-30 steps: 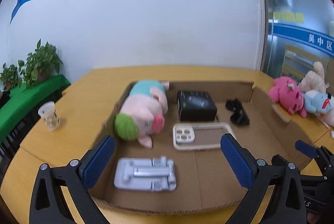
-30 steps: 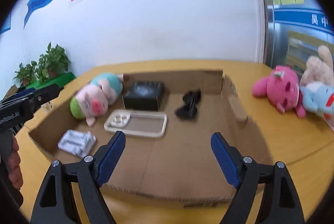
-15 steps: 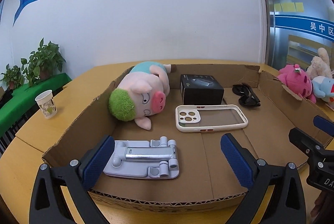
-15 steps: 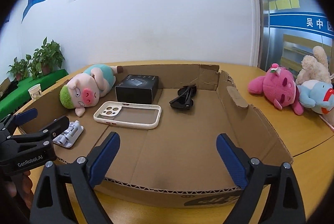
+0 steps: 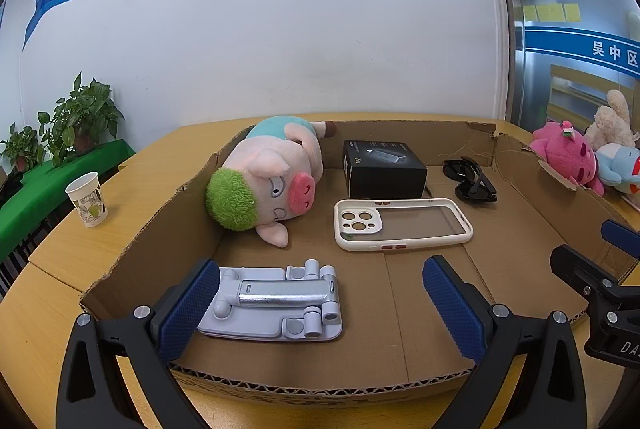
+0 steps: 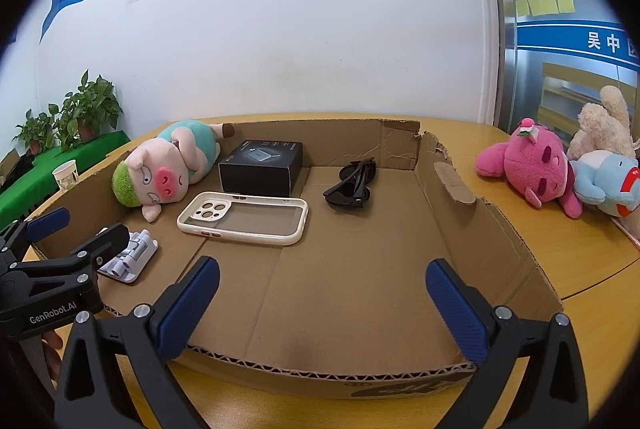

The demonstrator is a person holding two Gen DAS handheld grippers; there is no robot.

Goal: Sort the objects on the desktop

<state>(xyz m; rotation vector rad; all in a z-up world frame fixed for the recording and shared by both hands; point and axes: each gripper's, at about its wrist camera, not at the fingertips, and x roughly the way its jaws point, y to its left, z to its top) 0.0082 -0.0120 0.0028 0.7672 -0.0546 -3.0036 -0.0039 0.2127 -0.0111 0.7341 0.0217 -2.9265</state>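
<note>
A shallow cardboard tray (image 5: 320, 381) (image 6: 496, 229) on a wooden table holds a plush pig (image 5: 272, 177) (image 6: 164, 169), a black box (image 5: 382, 169) (image 6: 260, 167), black sunglasses (image 5: 472, 181) (image 6: 354, 183), a white phone case (image 5: 400, 223) (image 6: 244, 217) and a grey folding stand (image 5: 276, 299) (image 6: 130, 255). My left gripper (image 5: 320, 309) (image 6: 76, 229) is open at the tray's near edge, over the stand. My right gripper (image 6: 322, 309) hovers at the near edge over bare cardboard, its jaws opening wide with nothing between them.
A pink plush (image 6: 528, 165) (image 5: 568, 157), a cream plush (image 6: 604, 121) and a light blue plush (image 6: 604, 181) lie on the table right of the tray. A paper cup (image 5: 87, 199) (image 6: 64, 175) stands to the left. Potted plants (image 5: 76, 117) line a green shelf by the wall.
The left gripper has sunk towards the tray's near edge, so the stand now lies between its fingers in view. The right gripper's jaws have spread wider.
</note>
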